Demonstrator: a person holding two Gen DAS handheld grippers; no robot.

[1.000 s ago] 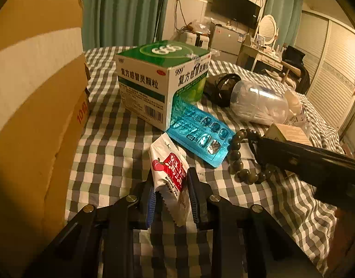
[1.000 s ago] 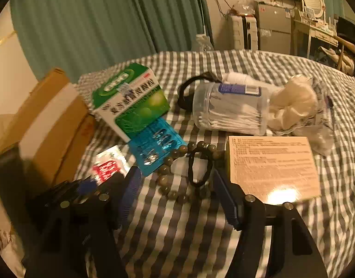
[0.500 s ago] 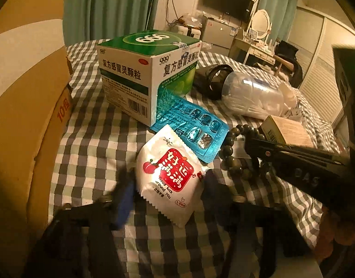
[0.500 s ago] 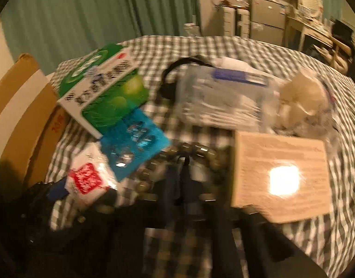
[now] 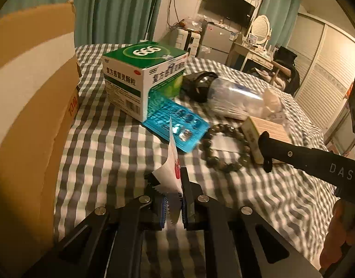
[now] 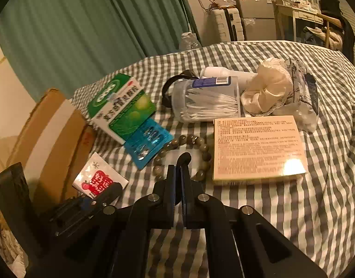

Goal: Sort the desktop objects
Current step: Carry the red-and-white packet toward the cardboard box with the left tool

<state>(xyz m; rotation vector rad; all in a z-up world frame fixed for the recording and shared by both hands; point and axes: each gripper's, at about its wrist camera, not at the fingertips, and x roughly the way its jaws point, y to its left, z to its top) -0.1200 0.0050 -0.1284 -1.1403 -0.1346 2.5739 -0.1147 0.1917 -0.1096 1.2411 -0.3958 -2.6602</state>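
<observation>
My left gripper [image 5: 172, 199] is shut on a white and red snack packet [image 5: 171, 162] and holds it edge-on above the checked cloth; the packet also shows in the right wrist view [image 6: 99, 178]. My right gripper [image 6: 180, 169] is shut on a black hair tie [image 6: 185, 157] that pokes out above its tips, over a bead bracelet [image 6: 200, 148]. The right gripper also shows in the left wrist view [image 5: 266, 153] beside the bracelet [image 5: 226, 146].
A cardboard box [image 5: 31, 106] stands at the left. A green medicine box [image 5: 142, 78], blue blister pack [image 5: 177, 122], clear cotton-swab jar [image 6: 209, 102], flat beige box [image 6: 258, 146], cream scrunchie [image 6: 267, 92] and plastic bag [image 6: 304, 97] lie on the checked cloth [image 5: 103, 143].
My left gripper opened, then shut again on the snack packet and lifted it on edge. My right gripper closed on the black hair tie inside the bracelet.
</observation>
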